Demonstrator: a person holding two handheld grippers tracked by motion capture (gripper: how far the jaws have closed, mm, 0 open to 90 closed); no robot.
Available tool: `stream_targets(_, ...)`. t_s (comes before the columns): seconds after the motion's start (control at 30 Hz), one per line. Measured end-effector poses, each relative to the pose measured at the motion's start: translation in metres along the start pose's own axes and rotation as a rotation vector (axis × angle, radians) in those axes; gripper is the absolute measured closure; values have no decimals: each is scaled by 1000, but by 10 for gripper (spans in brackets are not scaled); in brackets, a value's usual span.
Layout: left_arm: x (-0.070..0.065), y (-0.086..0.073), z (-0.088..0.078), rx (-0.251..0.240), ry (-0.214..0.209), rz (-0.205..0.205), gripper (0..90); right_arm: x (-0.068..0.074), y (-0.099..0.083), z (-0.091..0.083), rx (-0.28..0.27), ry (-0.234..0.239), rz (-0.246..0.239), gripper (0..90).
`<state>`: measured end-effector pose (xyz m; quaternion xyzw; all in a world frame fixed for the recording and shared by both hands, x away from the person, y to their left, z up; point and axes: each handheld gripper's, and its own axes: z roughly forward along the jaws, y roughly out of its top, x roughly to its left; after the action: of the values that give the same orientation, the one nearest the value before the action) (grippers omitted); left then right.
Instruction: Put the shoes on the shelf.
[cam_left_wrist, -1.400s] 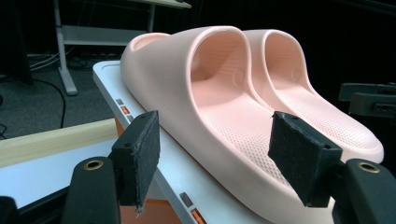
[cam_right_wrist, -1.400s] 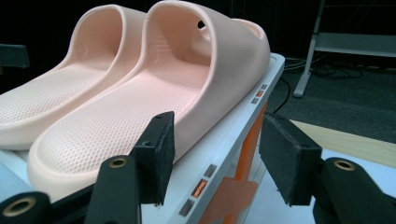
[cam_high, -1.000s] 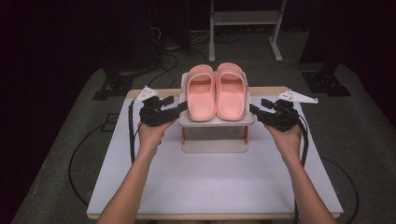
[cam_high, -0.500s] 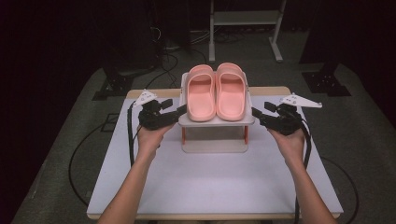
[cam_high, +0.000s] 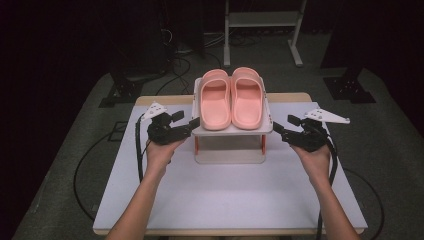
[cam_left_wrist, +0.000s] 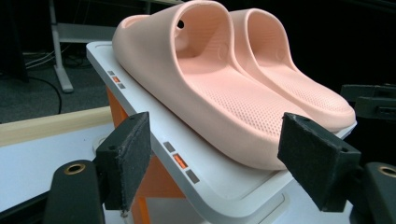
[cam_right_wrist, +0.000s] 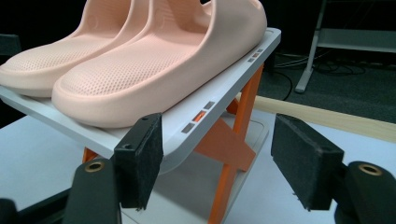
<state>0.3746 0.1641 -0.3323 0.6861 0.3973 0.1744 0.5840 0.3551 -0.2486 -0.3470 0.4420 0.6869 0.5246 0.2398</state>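
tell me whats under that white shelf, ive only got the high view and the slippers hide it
Observer: In the right gripper view, orange crossed legs hold the white shelf above a white base.
Operator: are the grippers on anything yet
Observer: No. The left gripper has its jaws spread open, with the shelf's corner and the near slipper between and beyond them.
Operator: and the right one
Observer: The right gripper is open too, aimed at the shelf's edge, where small grey and orange marks show.
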Motion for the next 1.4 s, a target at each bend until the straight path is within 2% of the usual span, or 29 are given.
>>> stream_targets(1.4,-5,-25,-14,2,-4,12,166,2,-32,-20,-27,15,-28,242)
